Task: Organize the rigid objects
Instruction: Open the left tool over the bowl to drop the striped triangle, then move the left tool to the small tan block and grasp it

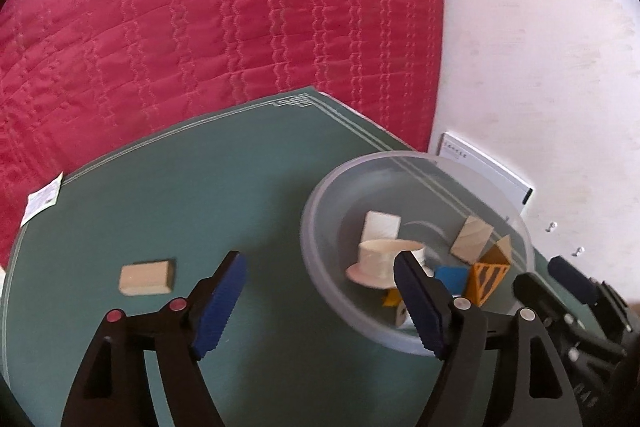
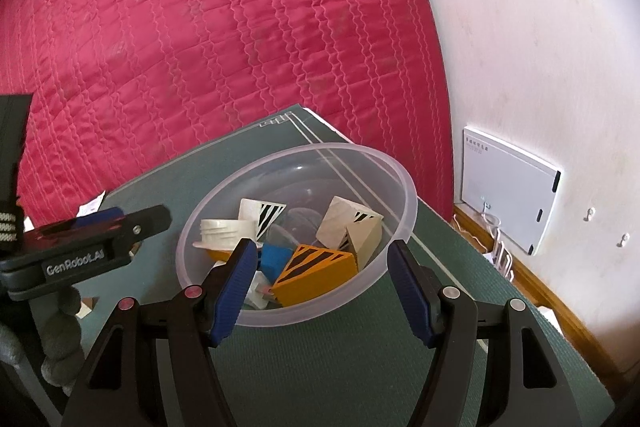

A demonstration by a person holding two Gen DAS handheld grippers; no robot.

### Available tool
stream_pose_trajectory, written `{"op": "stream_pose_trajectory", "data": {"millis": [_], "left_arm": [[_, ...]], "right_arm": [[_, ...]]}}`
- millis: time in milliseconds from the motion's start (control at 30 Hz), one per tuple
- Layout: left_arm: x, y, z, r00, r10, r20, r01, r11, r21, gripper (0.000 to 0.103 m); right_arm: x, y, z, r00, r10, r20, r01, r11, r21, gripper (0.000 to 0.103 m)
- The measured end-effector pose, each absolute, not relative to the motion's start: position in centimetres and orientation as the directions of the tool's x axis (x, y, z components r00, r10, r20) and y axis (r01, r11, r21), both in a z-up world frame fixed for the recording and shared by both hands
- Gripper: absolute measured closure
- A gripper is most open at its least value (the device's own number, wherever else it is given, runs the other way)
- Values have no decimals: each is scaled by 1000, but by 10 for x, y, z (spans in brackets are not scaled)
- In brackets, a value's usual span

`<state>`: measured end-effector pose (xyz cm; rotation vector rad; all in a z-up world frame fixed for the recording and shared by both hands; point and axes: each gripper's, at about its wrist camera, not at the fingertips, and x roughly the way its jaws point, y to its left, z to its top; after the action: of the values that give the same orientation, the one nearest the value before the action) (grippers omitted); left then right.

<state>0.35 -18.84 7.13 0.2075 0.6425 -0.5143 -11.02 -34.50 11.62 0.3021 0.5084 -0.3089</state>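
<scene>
Open green mat surrounds the wooden block on all sides, while at three o'clock the clear bowl, crowded with blocks, and the right claw beyond it stand in the way.

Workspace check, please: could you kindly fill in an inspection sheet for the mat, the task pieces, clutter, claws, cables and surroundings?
Surface: green mat with a white line border, lying on a red quilt.
Job's things: clear plastic bowl holds an orange striped wedge, blue piece, white flanged cap and pale blocks; one wooden block lies loose on the mat, outside the bowl.
Clutter: paper tag at the mat's left edge.
Claws: left claw open and empty; right claw open and empty, at the bowl's near rim.
Cables: thin white wires by the wall.
Surroundings: white wall with a white panel.
</scene>
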Motion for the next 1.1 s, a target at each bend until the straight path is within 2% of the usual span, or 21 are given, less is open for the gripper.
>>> {"op": "stream_pose_trajectory", "data": {"millis": [367,633,1100], "left_arm": [[4,-123,61,715,-287,-637,380,925,10,22],[5,-57,29,694,-154,-703,220,975,3,22],[10,-20,11,674,-95,-733,110,994,-28,22]], "right_arm": [[-112,-334,119,832,-226,-507,346,925,156,34],[-112,-321,121,835,-234,-498,331,937,115,34],[-113,-293,116,839,-163,-520,251,963,103,34]]}}
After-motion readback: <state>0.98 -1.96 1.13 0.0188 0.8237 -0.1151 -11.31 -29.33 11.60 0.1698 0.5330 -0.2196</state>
